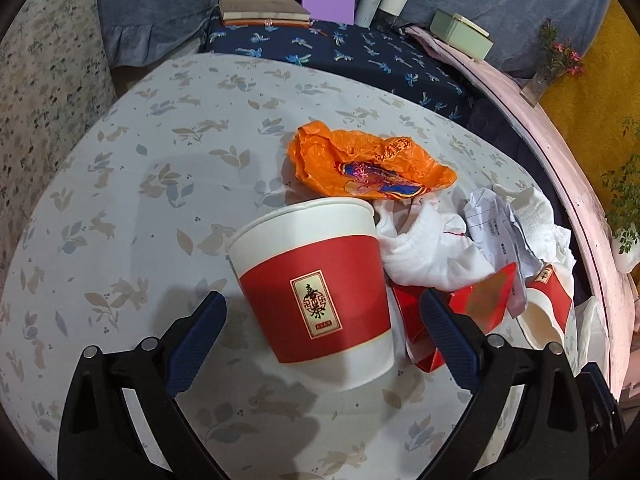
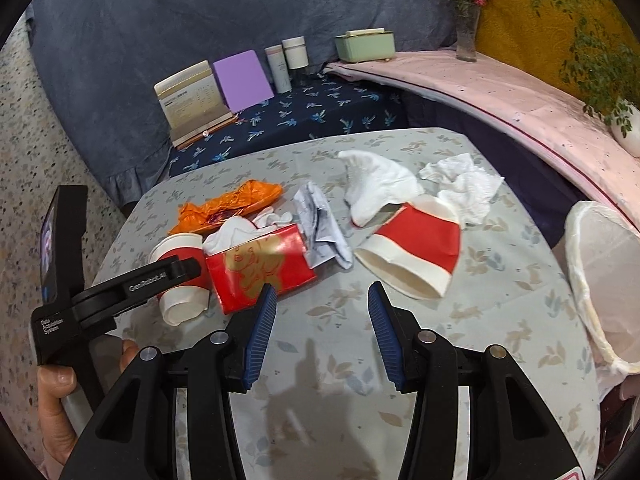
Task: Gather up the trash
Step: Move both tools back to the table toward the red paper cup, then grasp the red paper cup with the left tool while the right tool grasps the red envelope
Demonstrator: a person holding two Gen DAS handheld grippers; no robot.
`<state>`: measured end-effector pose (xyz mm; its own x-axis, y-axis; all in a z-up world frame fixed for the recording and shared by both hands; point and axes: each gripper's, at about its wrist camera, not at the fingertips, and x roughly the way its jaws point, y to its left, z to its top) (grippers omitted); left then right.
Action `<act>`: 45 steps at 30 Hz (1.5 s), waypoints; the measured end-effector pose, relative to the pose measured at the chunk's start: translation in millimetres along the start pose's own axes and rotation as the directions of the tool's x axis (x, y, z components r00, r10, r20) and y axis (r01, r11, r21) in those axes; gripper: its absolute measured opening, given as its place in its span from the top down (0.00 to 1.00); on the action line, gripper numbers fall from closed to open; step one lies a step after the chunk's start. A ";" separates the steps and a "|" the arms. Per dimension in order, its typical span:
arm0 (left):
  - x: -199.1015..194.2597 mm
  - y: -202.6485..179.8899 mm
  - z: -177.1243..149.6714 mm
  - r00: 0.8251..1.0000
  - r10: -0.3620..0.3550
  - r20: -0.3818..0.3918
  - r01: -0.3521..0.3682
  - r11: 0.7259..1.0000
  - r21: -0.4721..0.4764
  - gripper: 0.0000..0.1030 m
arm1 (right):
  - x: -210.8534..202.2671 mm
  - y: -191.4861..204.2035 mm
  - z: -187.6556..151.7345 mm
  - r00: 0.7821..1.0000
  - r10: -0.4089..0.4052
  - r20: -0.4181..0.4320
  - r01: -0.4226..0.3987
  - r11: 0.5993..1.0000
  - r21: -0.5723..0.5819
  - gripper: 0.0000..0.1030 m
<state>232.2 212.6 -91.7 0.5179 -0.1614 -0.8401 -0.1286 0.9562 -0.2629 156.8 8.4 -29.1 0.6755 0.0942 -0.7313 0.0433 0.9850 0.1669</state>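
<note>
Trash lies on a table with a rabbit-print cloth [image 1: 132, 200]. A red-and-white paper cup [image 1: 316, 288] lies tilted between the open fingers of my left gripper [image 1: 320, 316]; touch cannot be told. It also shows in the right wrist view [image 2: 180, 276]. Behind it lie an orange wrapper [image 1: 360, 160], white cloths [image 1: 432, 248], crumpled paper [image 1: 496, 228] and a red packet [image 2: 260, 268]. A second red-and-white cup [image 2: 412, 248] lies on its side just ahead of my open, empty right gripper [image 2: 322, 300].
A bin lined with a white bag [image 2: 600, 272] stands at the table's right edge. Behind the table are books [image 2: 196, 96], a purple card [image 2: 242, 78], bottles [image 2: 288, 60], a green box [image 2: 364, 44] and potted plants [image 2: 600, 60] on a pink ledge.
</note>
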 end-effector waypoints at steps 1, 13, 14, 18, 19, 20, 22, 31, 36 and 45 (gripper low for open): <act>2.3 -0.2 1.1 1.000 -0.004 -0.005 0.004 1.000 0.001 0.10 | 3.7 3.0 0.2 1.000 0.003 -0.004 -0.003 1.000 -0.002 0.54; 12.8 -9.0 2.7 0.999 -0.035 -0.020 0.036 0.997 0.065 0.26 | 32.8 16.5 -2.2 0.998 0.020 -0.052 -0.021 1.000 -0.014 0.54; 11.4 -9.6 2.7 0.999 -0.034 -0.015 0.035 0.997 0.069 0.27 | 34.3 16.0 -2.5 0.998 0.021 -0.054 -0.022 1.000 -0.013 0.54; 0.6 -9.0 0.7 1.000 -0.020 0.022 0.018 0.996 0.083 0.27 | 39.9 16.0 -2.7 0.997 0.031 -0.065 -0.031 1.000 -0.001 0.54; -3.2 -8.7 -0.2 0.999 -0.017 0.031 0.014 0.996 0.086 0.27 | 41.2 16.1 -3.1 0.997 0.032 -0.067 -0.032 0.999 0.001 0.54; -6.4 -8.5 -1.1 0.999 -0.016 0.038 0.013 0.996 0.088 0.27 | 42.3 16.2 -3.3 0.997 0.033 -0.068 -0.033 0.999 0.003 0.54; -12.0 -5.1 -2.3 0.999 -0.017 0.044 0.014 0.996 0.084 0.27 | 43.7 17.2 -2.8 0.997 0.036 -0.068 -0.036 0.999 0.005 0.54; -37.1 25.5 -5.4 0.996 0.031 0.090 -0.034 0.999 0.039 0.27 | 51.5 32.6 -4.5 0.994 0.069 -0.082 -0.069 0.998 -0.008 0.54; -47.4 36.1 -7.6 0.994 0.036 0.102 -0.039 0.999 0.024 0.27 | 60.7 48.1 -10.7 0.993 0.079 -0.091 -0.080 0.997 -0.011 0.47; -55.6 37.3 -12.2 0.994 0.018 0.109 -0.022 0.999 0.033 0.27 | 82.8 69.7 -22.6 0.995 0.017 -0.098 -0.021 0.999 -0.043 0.47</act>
<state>188.3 254.2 -60.7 0.6047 -0.1165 -0.7879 -0.1117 0.9671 -0.2287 199.1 88.2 -93.0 0.6004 0.1242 -0.7900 -0.0028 0.9882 0.1533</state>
